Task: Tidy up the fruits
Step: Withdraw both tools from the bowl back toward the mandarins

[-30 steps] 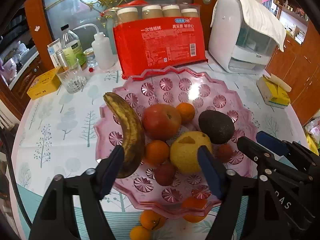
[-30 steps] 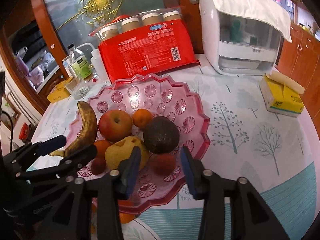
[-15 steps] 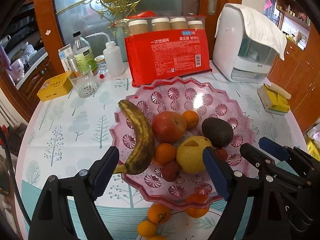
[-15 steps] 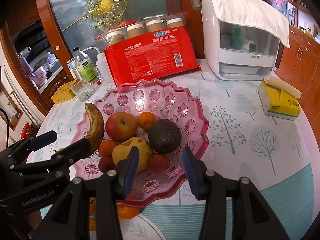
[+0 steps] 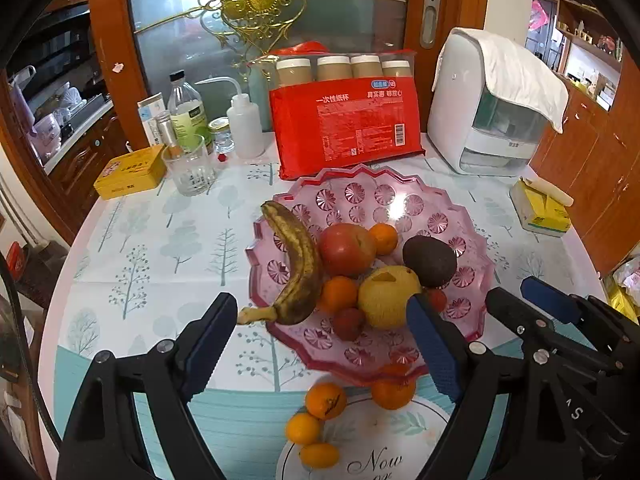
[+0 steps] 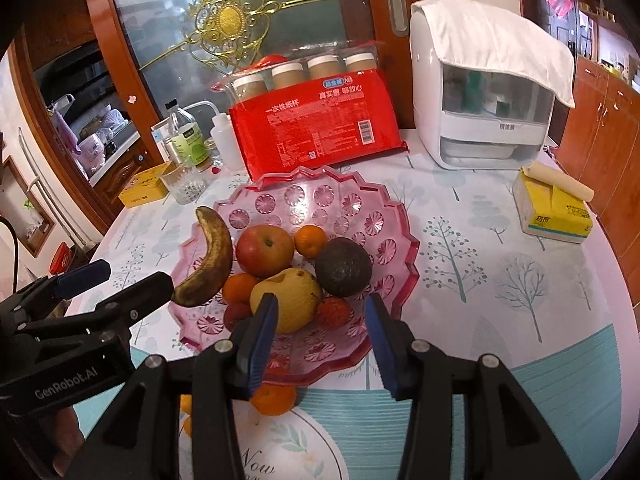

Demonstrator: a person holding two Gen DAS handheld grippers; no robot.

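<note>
Left wrist view: my left gripper (image 5: 320,340) hangs released above the near rim of the pink fruit bowl (image 5: 472,240), its blue-padded fingers spread wide with nothing between them. The bowl holds a browned banana (image 5: 298,264), a red apple (image 5: 346,248), an orange (image 5: 383,238), a dark avocado (image 5: 430,261), a yellow pear (image 5: 386,296), a second orange (image 5: 338,294) and two small red fruits (image 5: 348,323). The banana's stem end lies just beyond my left finger; the pear sits just ahead of the right one. Nearer me than the bowl, four small oranges (image 5: 325,400) rest on a round white mat (image 5: 416,436) printed "Now"; one is partly under the bowl's rim.

Right wrist view: my right gripper (image 6: 322,332) is likewise released and holds nothing; between its fingers I see a small red fruit (image 6: 334,312) and the bowl's rim, with the pear (image 6: 294,300) against the left finger. The body of the left gripper at lower left reads "GenRobot.AI".

Other legible writing: the red cup package (image 5: 344,124) behind the bowl carries Chinese text, "一次性纸杯". The yellow tissue pack (image 6: 556,216) at right and the white appliance (image 6: 488,92) bear labels too small for me to read.
</note>
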